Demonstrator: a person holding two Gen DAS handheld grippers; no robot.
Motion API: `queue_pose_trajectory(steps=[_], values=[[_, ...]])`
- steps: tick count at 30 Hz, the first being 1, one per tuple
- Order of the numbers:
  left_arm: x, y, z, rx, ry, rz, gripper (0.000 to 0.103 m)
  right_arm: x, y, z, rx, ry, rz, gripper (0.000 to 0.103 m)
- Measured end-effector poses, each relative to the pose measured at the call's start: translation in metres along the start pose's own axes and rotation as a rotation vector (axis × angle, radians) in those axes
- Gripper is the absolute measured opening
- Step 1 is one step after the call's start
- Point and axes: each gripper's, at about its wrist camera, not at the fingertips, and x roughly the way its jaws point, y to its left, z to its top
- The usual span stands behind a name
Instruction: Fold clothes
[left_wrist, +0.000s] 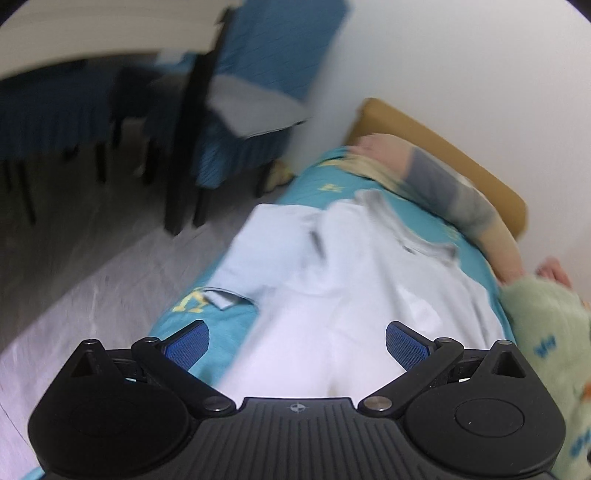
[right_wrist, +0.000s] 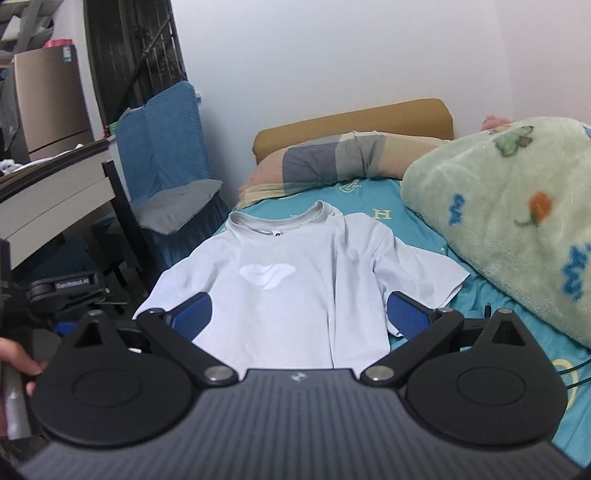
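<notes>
A pale white T-shirt (right_wrist: 288, 280) lies face up on the teal bedsheet (right_wrist: 480, 314), collar toward the headboard, with a faint white print on the chest. Its right side is folded inward along a vertical crease, and that sleeve spreads out to the right. My right gripper (right_wrist: 299, 314) hovers open over the shirt's lower half, nothing between its blue pads (right_wrist: 406, 312). In the blurred left wrist view the same T-shirt (left_wrist: 332, 295) lies below my left gripper (left_wrist: 295, 347), which is open and empty. The left gripper (right_wrist: 66, 291) also shows at the bed's left edge.
A green fleece blanket (right_wrist: 517, 221) is heaped on the right of the bed. A striped pillow (right_wrist: 332, 158) rests against the tan headboard (right_wrist: 351, 122). A blue-covered chair (right_wrist: 166, 166) and a white desk (right_wrist: 55, 192) stand left of the bed. A black cable (right_wrist: 569, 369) lies on the sheet.
</notes>
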Motion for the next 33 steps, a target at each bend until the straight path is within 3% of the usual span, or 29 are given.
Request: queue_pose_trajectory(steps=[6,13,15,18,20,21,23,25,33], values=[[0.042,0.043,0.014,-0.204,-0.016,0.026,0.101,0.031,-0.009,-0.003,0.06,0.028,-0.015,0.103],[0.097,0.056,0.03,-0.224,-0.044,0.021,0.097,0.071,-0.023,-0.015,0.117,0.102,-0.032,0.103],[0.112,0.053,0.034,-0.193,-0.04,0.019,0.088,0.078,-0.026,-0.015,0.138,0.111,-0.034,0.103],[0.13,0.044,0.039,-0.162,-0.013,-0.018,0.05,0.089,-0.031,-0.014,0.17,0.125,-0.038,0.103],[0.134,0.031,0.043,-0.098,-0.018,0.004,0.01,0.094,-0.034,-0.013,0.187,0.129,-0.043,0.103],[0.133,0.022,0.046,-0.052,-0.036,0.02,0.004,0.096,-0.035,-0.012,0.19,0.123,-0.049,0.103],[0.125,-0.001,0.051,0.072,-0.101,0.055,0.004,0.097,-0.039,-0.01,0.203,0.115,-0.061,0.103],[0.111,-0.04,0.048,0.282,-0.195,0.056,0.004,0.097,-0.045,-0.01,0.215,0.113,-0.076,0.103],[0.105,-0.176,-0.041,0.816,-0.115,-0.172,0.004,0.094,-0.067,-0.008,0.282,0.118,-0.129,0.103]])
